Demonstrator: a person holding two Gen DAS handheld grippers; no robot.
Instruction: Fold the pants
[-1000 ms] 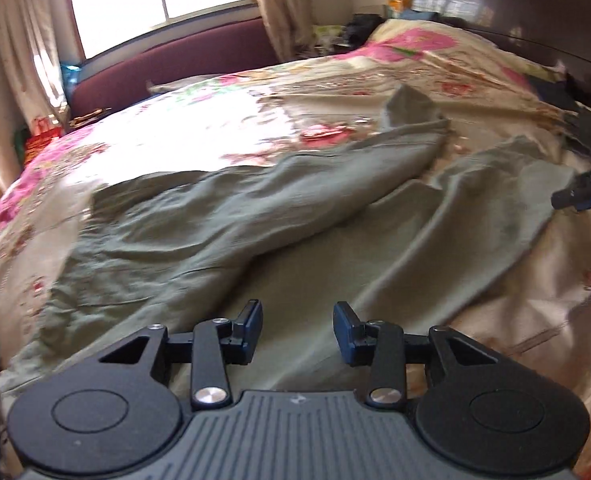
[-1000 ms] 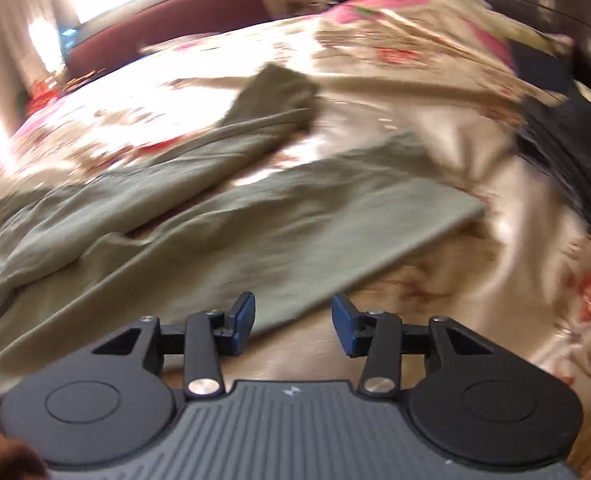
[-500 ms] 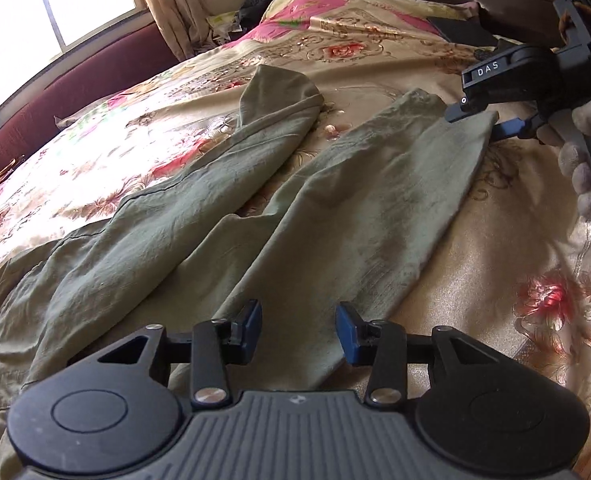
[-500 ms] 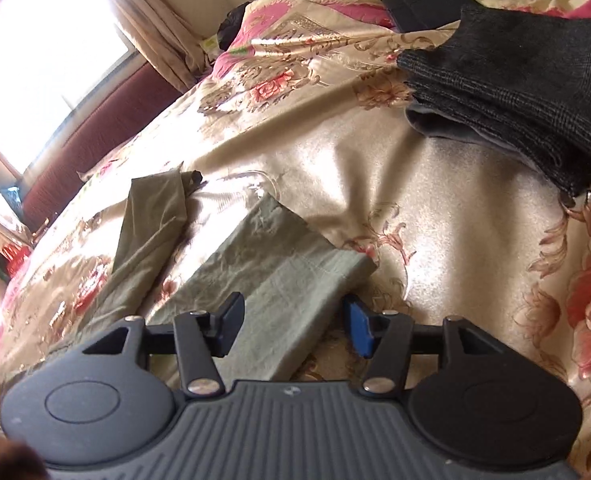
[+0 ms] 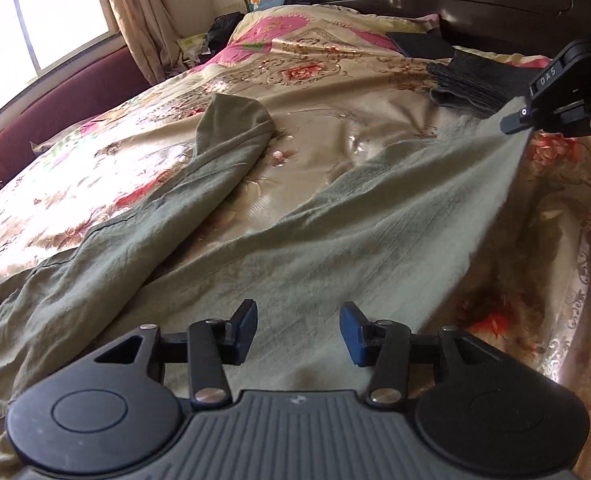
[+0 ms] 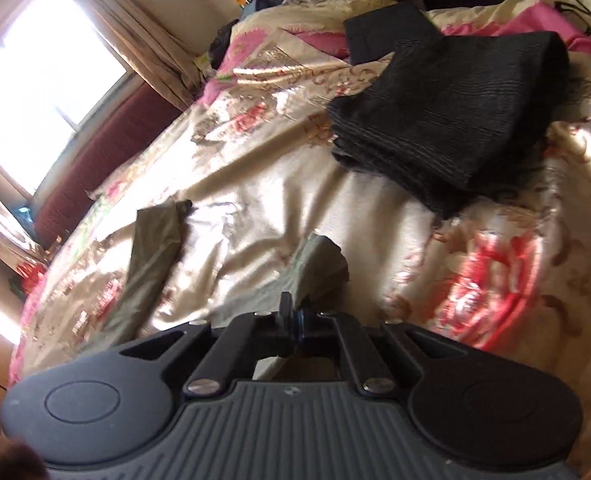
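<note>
Olive green pants [image 5: 335, 240] lie spread on a floral bedspread [image 5: 335, 92], legs pointing toward the headboard. In the left wrist view my left gripper [image 5: 298, 332] hovers low over the near leg. Its jaws are opening, and nothing is pressed between the blue pads [image 5: 351, 334]. The far leg [image 5: 223, 152] lies flat to the left. My right gripper [image 5: 535, 116] is shut on the near leg's hem corner, which is raised and pulled taut. In the right wrist view the right gripper [image 6: 293, 316] pinches that bunched hem [image 6: 315, 264], and the far leg [image 6: 151, 248] lies at the left.
A stack of dark folded clothes [image 5: 471, 80] [image 6: 447, 120] sits on the bed near the dark headboard [image 5: 455, 8], just beyond the held hem. A maroon bench [image 5: 75, 100], a curtain [image 5: 135, 20] and a window [image 6: 47, 80] line the far left side.
The right gripper has closed on the near leg's hem and raised it, drawing the leg taut. The left gripper's jaws have widened, and its view has swung right along the leg.
</note>
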